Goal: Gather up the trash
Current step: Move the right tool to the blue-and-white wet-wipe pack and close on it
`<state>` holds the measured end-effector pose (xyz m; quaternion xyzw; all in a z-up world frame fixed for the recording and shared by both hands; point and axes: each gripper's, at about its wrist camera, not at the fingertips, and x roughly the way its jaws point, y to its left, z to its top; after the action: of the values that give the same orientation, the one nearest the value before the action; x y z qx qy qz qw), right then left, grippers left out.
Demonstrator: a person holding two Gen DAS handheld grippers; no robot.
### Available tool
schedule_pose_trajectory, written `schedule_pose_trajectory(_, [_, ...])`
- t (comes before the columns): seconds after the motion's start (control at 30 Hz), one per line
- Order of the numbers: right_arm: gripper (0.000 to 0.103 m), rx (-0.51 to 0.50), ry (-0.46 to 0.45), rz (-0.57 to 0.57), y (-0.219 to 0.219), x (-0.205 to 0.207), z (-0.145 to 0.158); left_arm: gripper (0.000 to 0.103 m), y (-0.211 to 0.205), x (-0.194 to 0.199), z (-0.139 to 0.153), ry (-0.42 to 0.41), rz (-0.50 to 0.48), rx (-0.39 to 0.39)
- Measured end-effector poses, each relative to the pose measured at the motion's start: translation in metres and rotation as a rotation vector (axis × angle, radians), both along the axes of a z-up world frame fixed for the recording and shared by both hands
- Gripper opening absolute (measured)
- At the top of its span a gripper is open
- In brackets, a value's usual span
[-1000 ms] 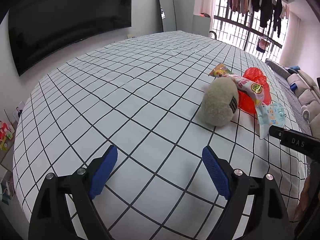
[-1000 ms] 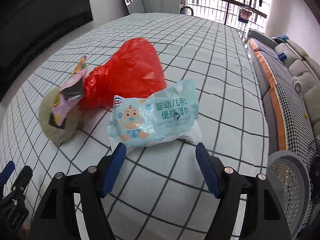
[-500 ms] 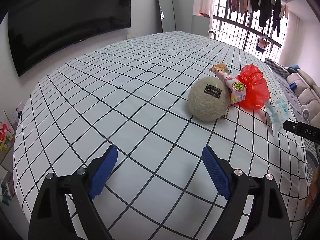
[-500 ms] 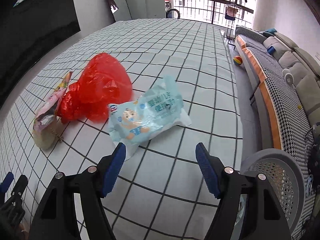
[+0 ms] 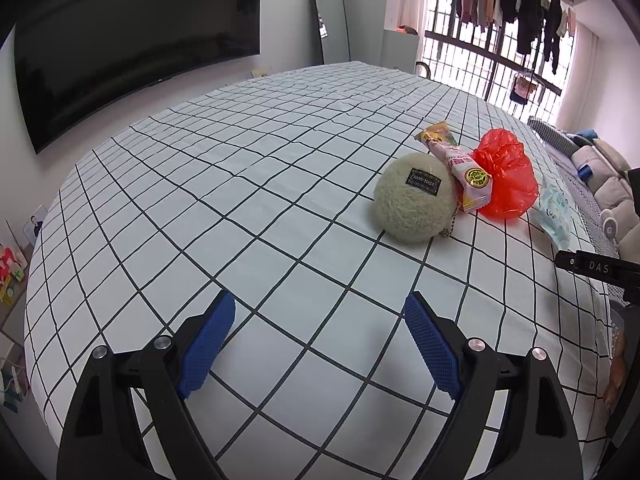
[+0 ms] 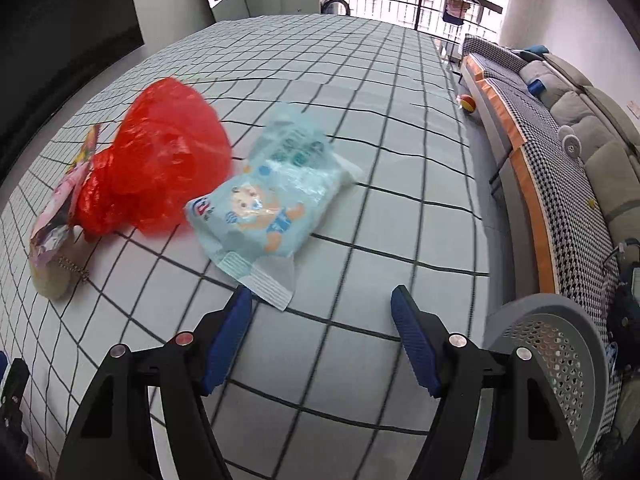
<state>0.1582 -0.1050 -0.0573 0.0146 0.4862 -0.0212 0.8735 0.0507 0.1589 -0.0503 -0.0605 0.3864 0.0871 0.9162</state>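
On the checked bedsheet (image 5: 240, 208) lie a light-blue baby-wipes pack (image 6: 266, 208) (image 5: 554, 210), a crumpled red plastic bag (image 6: 160, 164) (image 5: 506, 176) and a pink snack wrapper (image 5: 460, 164) (image 6: 60, 208). A fuzzy beige ball (image 5: 416, 196) with a black label and a bead chain rests against the wrapper. My right gripper (image 6: 322, 320) is open, just short of the wipes pack's near corner, nothing between its blue pads. My left gripper (image 5: 320, 336) is open over bare sheet, well short of the ball. A black part of the right gripper (image 5: 596, 268) shows at the left wrist view's right edge.
A grey perforated bin (image 6: 556, 352) stands beside the bed at lower right. A sofa (image 6: 560, 136) runs along the right wall. A dark TV (image 5: 132, 40), a leaning mirror (image 5: 330, 24) and a barred window with hanging clothes (image 5: 500, 24) lie beyond.
The fuzzy ball rolled over so its label faces up and settled left of the wrapper. In the right wrist view the wipes pack turned end-on toward my right gripper, which shifted sideways; the left stayed put.
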Motion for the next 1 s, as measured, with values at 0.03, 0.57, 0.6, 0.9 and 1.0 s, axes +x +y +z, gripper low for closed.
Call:
schedule_pose_trajectory(0.03, [0.069, -0.008, -0.001, -0.018, -0.009, 0.000, 0.000, 0.085, 0.001, 0.000, 0.000, -0.001, -0.001, -0.001])
schedule_pose_trajectory(0.57, [0.069, -0.005, -0.084, 0.036, -0.012, 0.003, 0.045, 0.085, 0.000, -0.001, 0.000, -0.002, -0.005, -0.001])
schedule_pose_trajectory(0.6, [0.069, 0.002, -0.083, 0.051, -0.006, 0.007, 0.046, 0.085, -0.001, -0.001, 0.000, -0.002, -0.006, -0.003])
schedule_pose_trajectory(0.9, [0.069, 0.061, -0.002, 0.096, 0.018, 0.053, 0.029, 0.085, 0.000, -0.003, 0.002, 0.000, -0.011, -0.010])
schedule_pose_trajectory(1.0, [0.069, 0.042, 0.026, 0.099, 0.022, 0.065, 0.020, 0.085, 0.001, -0.003, 0.002, 0.000, -0.011, -0.011])
